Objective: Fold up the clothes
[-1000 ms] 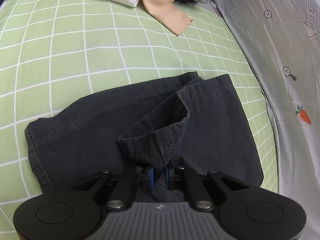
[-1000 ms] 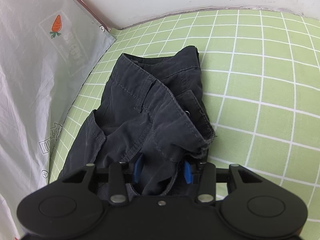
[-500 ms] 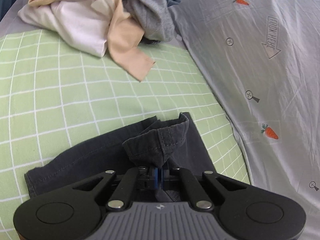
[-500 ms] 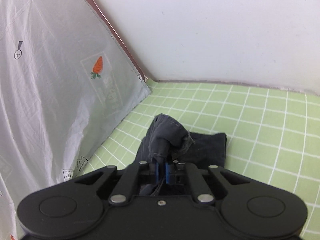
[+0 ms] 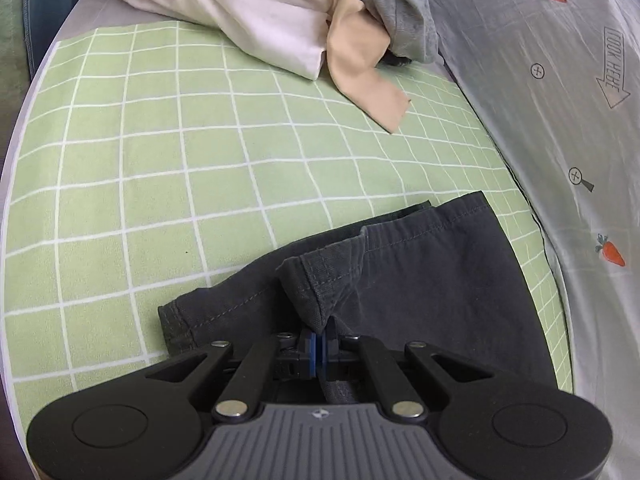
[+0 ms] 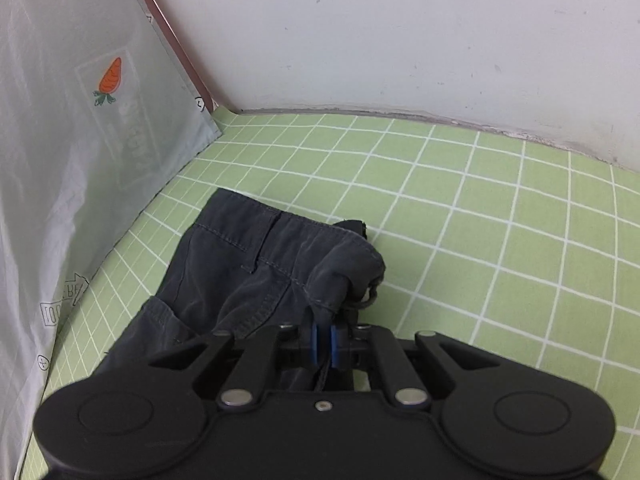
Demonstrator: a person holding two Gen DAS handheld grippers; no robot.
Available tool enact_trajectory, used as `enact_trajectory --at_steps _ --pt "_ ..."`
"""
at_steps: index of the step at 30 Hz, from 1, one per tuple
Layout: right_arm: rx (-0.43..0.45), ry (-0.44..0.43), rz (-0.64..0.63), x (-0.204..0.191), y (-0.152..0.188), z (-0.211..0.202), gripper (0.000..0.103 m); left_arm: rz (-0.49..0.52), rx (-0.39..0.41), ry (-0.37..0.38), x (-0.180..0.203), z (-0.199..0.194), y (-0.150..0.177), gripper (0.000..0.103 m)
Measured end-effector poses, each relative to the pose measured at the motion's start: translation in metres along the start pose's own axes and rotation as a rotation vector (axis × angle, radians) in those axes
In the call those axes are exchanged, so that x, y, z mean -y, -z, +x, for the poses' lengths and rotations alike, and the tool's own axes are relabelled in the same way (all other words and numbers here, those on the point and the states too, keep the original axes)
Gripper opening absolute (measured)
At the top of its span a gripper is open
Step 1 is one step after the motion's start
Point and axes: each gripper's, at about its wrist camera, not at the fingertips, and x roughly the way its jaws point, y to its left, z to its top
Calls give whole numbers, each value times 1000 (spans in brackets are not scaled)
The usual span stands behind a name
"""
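Lying on a green checked sheet (image 5: 168, 168), a dark pair of trousers (image 5: 440, 280) is seen close under both grippers, folded over on itself. A hemmed corner of the fabric is pinched between the blue pads of the left gripper (image 5: 319, 344), whose jaws are pressed together on the cloth, so that the corner is drawn up into a peak. In the right wrist view, a bunched edge of the same garment is clamped by the right gripper (image 6: 324, 344), its jaws likewise closed on the cloth, with a thin cord or loop seen dangling beside the bunch.

Along one side of the trousers, a pale grey sheet printed with carrots (image 5: 552, 92) is spread, its edge running just beside the garment. Further off on the green sheet, a heap of unfolded clothes (image 5: 288, 20) is piled: a white piece, a beige piece with a strip trailing toward the trousers, and a grey one. The heap is kept well apart from the trousers. A white wall (image 6: 380, 32) is met by the sheet's far edge in the right wrist view.
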Motion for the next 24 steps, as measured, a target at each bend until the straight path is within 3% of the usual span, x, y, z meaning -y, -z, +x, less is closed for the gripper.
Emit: enact_trajectory --at_steps 3,6,8,11,14,16,18,19,24 --pt "64 -48 -62 -17 -10 -22 6 93 68 62 14 -32 -9 3" --pt "97 -39 -105 -26 -17 -31 6 163 93 59 19 -51 -5 3" --pt "66 30 -166 -26 -9 -13 7 219 72 -6 10 -40 6 3" --pt "22 132 -258 -27 4 11 7 210 -1 -134 -18 -11 30 3" --pt "6 216 -346 -34 17 19 14 256 -11 -151 -27 -6 40 4" --pt "12 241 -382 -42 19 14 27 322 -9 -166 -22 -7 40 7" --pt "2 211 -359 -43 19 7 45 300 -10 -152 -22 -10 38 9" --pt "-4 190 -333 -42 21 1 49 287 -10 -144 -22 -12 36 8" --pt "-59 39 -138 -35 38 -32 59 194 -35 -100 -27 -13 33 9"
